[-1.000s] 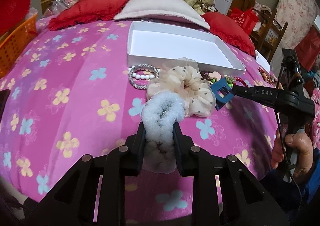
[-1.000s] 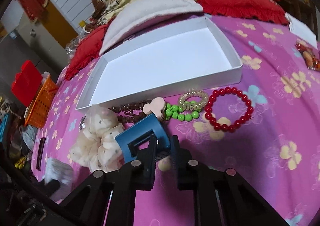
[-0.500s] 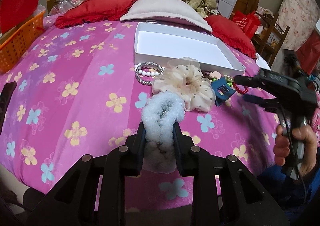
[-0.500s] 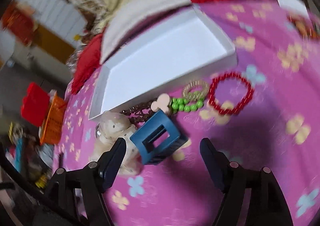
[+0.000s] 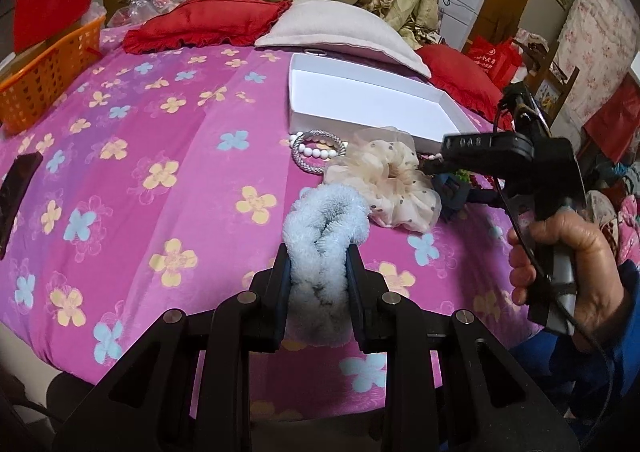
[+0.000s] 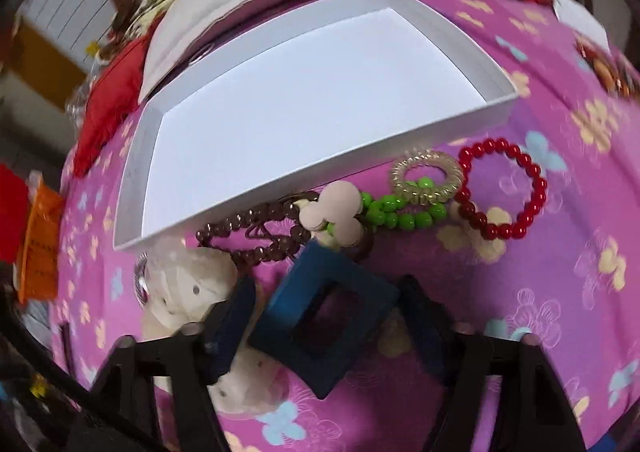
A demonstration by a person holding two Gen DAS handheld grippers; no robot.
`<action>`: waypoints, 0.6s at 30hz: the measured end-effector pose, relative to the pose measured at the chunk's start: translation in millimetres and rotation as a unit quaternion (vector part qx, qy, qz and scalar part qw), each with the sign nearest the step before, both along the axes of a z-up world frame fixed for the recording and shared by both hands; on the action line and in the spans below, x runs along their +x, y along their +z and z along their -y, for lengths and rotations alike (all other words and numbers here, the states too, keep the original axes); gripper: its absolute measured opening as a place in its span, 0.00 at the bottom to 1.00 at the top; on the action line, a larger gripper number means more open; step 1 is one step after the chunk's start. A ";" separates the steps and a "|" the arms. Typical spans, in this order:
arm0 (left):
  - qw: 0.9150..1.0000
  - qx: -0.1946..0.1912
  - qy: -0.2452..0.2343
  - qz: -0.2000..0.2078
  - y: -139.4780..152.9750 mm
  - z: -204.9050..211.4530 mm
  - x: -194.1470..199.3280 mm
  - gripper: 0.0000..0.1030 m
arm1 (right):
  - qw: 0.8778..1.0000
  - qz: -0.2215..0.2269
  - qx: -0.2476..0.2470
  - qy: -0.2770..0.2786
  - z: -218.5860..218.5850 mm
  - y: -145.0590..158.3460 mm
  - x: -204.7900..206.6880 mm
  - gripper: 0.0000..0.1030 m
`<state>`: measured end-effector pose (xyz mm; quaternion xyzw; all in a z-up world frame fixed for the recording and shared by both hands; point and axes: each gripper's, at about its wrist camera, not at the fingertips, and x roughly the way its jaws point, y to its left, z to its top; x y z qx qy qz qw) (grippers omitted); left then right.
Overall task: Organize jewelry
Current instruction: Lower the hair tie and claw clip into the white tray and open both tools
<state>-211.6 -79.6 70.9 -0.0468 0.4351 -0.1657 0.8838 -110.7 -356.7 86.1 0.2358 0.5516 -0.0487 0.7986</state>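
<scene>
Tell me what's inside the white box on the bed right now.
Nothing that shows: the white box has a bare white floor in the right wrist view. The left wrist view agrees, though the right gripper covers its near right corner there.

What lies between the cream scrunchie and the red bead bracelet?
In the right wrist view, the blue square clip, brown beads and green beads lie between scrunchie and bracelet.

The fluffy light-blue scrunchie (image 5: 326, 236) looks like soft, matt chenille. At its 2 o'clock, the cream scrunchie (image 5: 394, 188) is sheer, dotted organza. The white box (image 6: 320, 100) looks like smooth, matt cardboard. The blue square hair claw (image 6: 324, 316) is matt plastic. The red bead bracelet (image 6: 502, 188) and green beads (image 6: 400, 212) shine glossy. The pink floral bedspread (image 5: 160, 180) is soft, matt cloth.
</scene>
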 end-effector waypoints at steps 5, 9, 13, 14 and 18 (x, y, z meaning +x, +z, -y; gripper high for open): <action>1.000 -0.002 0.009 -0.001 0.5 -5.4 -1.2 0.24 | 0.998 0.027 0.046 0.023 16.0 1.6 -11.8 0.54; 1.000 -0.002 0.012 -0.005 1.0 -5.5 0.5 0.24 | 0.996 0.058 0.065 0.024 32.1 11.6 -29.5 0.52; 1.000 -0.002 0.007 -0.009 2.3 0.2 1.9 0.24 | 0.992 0.103 0.072 0.026 44.9 31.7 -42.0 0.52; 1.000 -0.003 0.005 -0.010 3.7 2.5 2.4 0.24 | 0.990 0.118 0.074 0.026 50.6 38.6 -44.8 0.52; 1.000 -0.008 -0.008 -0.012 11.4 13.3 8.9 0.24 | 0.984 0.152 0.088 0.028 61.8 56.9 -45.3 0.52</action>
